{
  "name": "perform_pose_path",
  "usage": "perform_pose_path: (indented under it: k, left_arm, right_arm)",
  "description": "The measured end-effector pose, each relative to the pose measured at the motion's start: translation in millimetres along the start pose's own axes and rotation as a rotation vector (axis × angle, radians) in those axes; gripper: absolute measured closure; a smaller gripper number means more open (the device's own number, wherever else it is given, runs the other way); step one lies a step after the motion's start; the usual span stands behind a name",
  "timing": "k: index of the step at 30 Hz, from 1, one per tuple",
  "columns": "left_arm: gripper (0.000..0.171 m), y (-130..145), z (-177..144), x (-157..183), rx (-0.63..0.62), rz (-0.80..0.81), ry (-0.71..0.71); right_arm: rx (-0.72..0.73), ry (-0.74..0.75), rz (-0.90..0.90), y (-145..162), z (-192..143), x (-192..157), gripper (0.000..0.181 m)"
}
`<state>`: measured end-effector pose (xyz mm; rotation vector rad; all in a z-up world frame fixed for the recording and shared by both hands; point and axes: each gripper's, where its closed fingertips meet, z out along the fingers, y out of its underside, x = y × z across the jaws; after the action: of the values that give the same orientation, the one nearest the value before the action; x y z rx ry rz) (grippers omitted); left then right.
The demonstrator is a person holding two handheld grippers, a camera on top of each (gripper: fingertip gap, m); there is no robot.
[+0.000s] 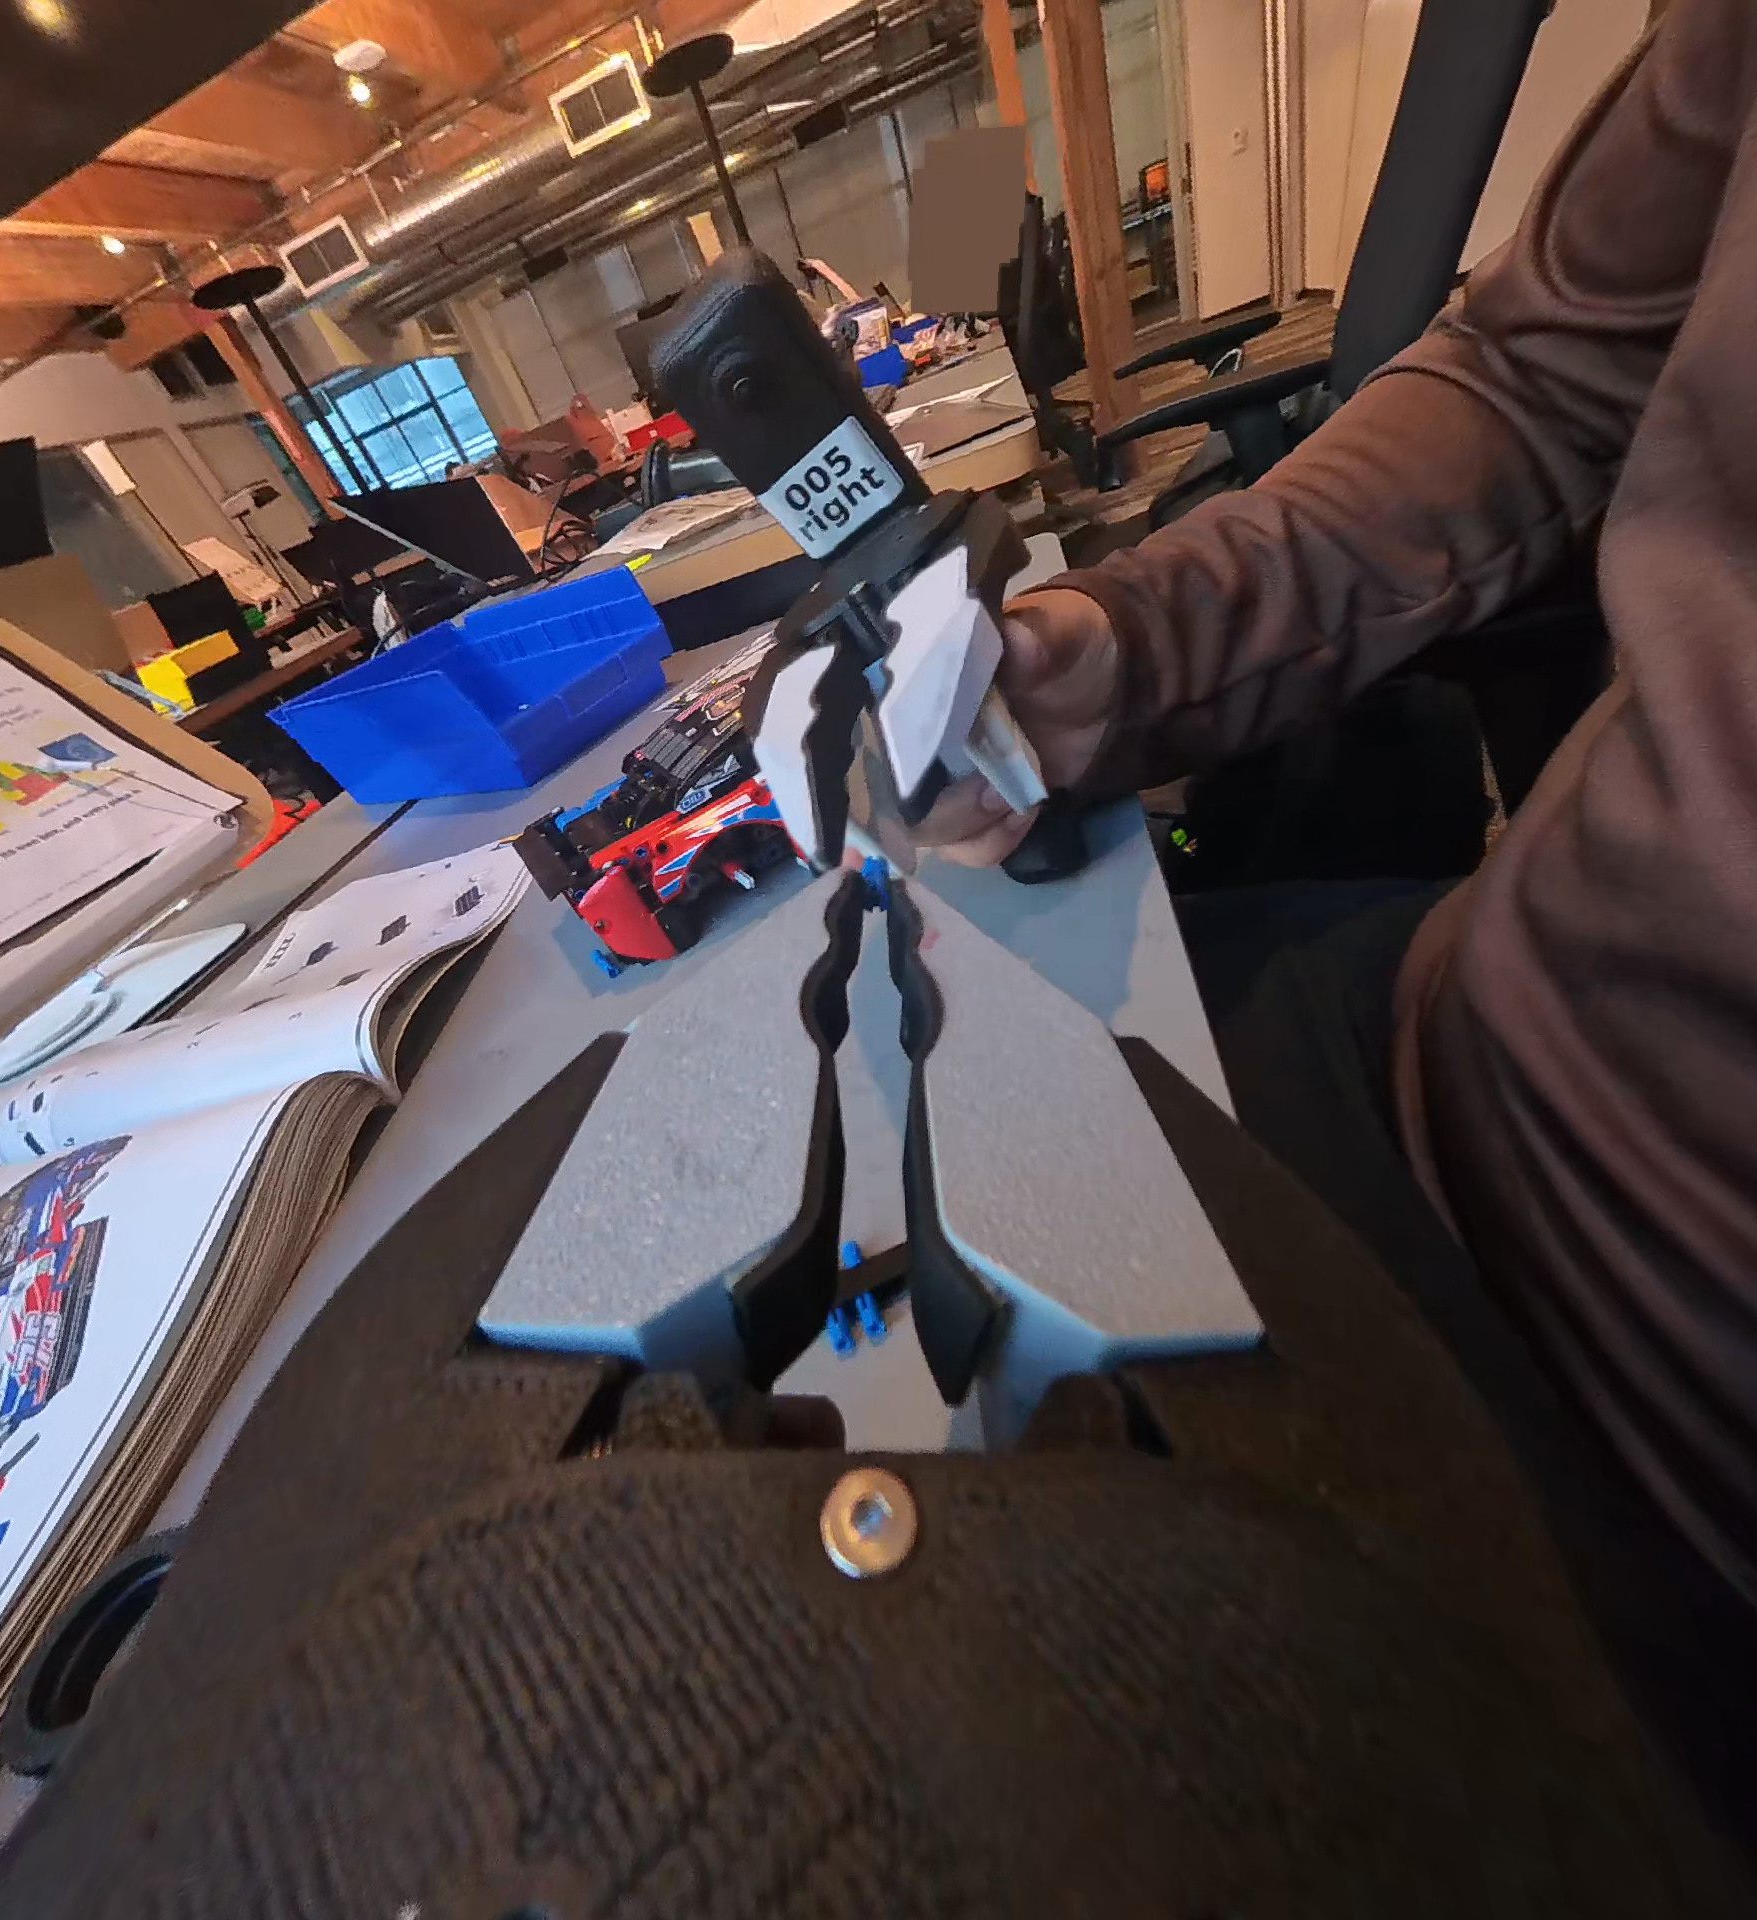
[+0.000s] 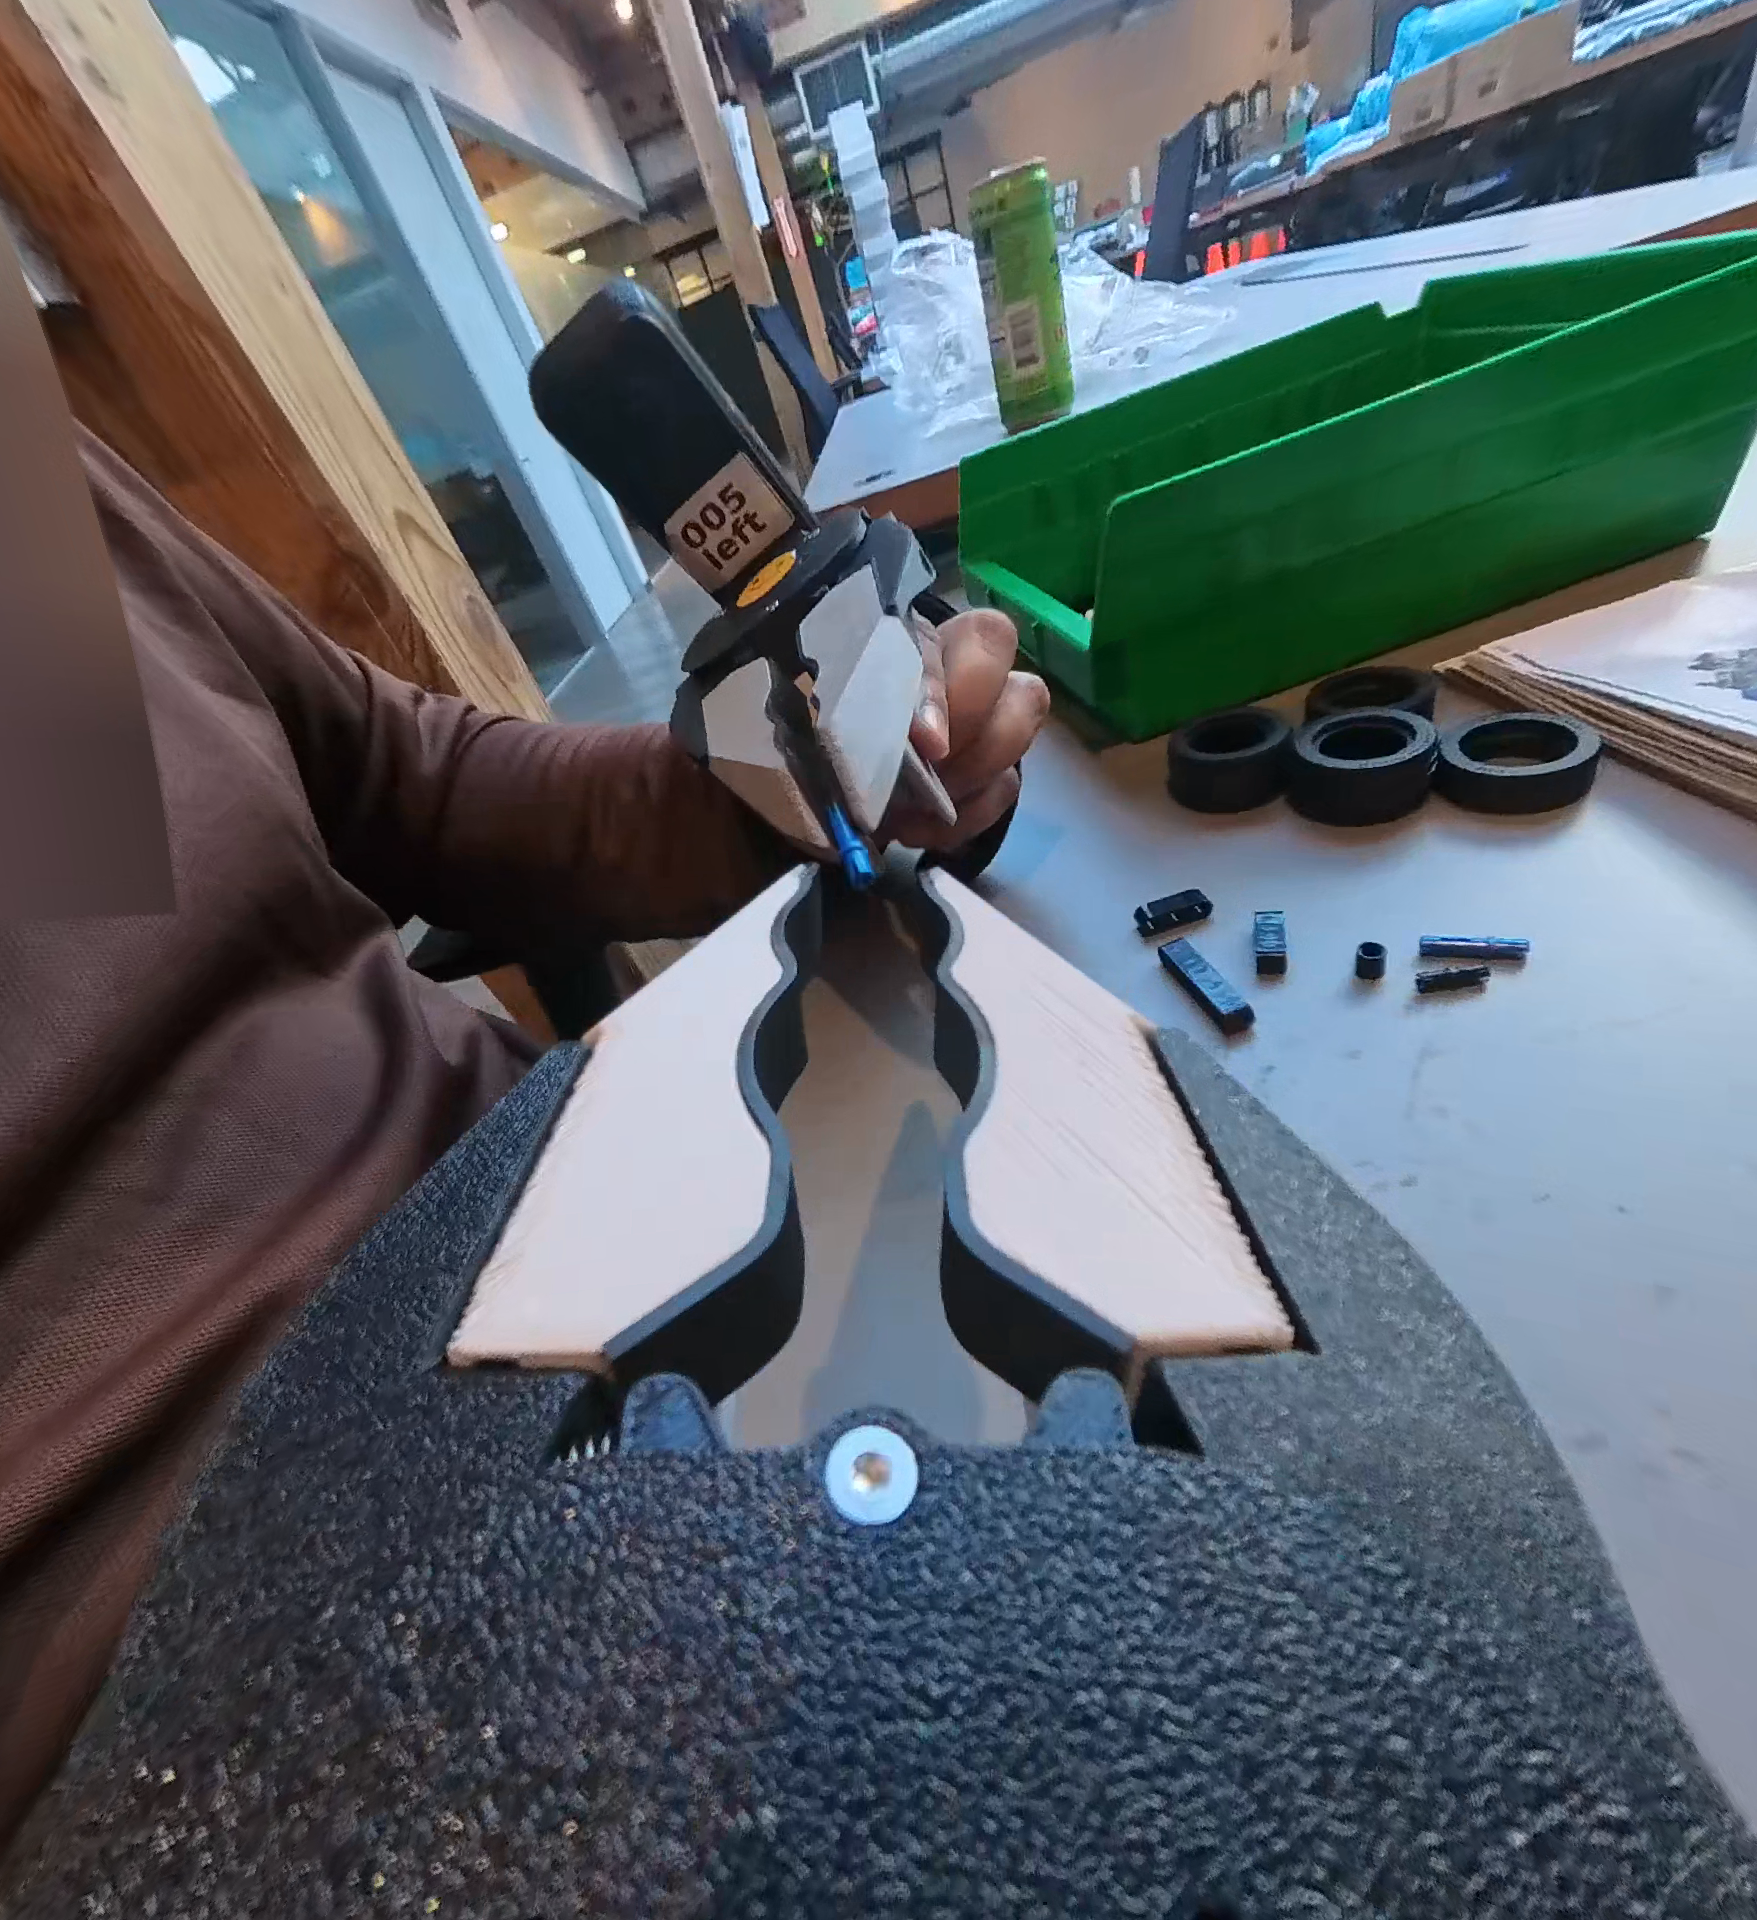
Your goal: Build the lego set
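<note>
My left gripper (image 1: 872, 896) is shut on a small blue pin (image 1: 875, 889), held above the grey table (image 1: 1061, 935). In the right wrist view the left gripper (image 2: 838, 821) points down toward me with the blue pin (image 2: 850, 847) sticking out of its tips. My right gripper (image 2: 869, 883) is open, its tips on either side of the pin's free end. It faces the left one tip to tip (image 1: 858, 847). The partly built red, blue and black lego car (image 1: 666, 842) stands on the table behind them.
Several black tyres (image 2: 1362, 764) and small black and blue parts (image 2: 1206, 977) lie to the right. A green bin (image 2: 1373, 499) and a green can (image 2: 1019, 291) stand behind. A blue bin (image 1: 479, 696) and an open instruction book (image 1: 230, 1039) are at the left. Loose blue pins (image 1: 853, 1325) lie under my left gripper. Both grippers' tips are close together, under 4 cm apart.
</note>
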<state>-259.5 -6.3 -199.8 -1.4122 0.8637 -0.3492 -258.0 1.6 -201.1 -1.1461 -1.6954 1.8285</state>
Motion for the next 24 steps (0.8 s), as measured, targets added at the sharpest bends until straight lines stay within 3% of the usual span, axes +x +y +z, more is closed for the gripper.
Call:
perform_pose_path:
  k: [5,17,24]
  left_arm:
    - [0.169,-2,2,6,0.013,0.011,0.023]
    - [0.169,0,5,12,-0.014,-0.008,0.054]
    - [0.155,0,0,8,-0.023,-0.047,0.014]
  right_arm:
    - [-0.047,-0.003,-0.078,7,5,-8,0.173]
    - [-0.094,0.053,-0.263,12,8,-11,0.177]
    - [-0.139,0.08,-0.267,18,7,-5,0.177]
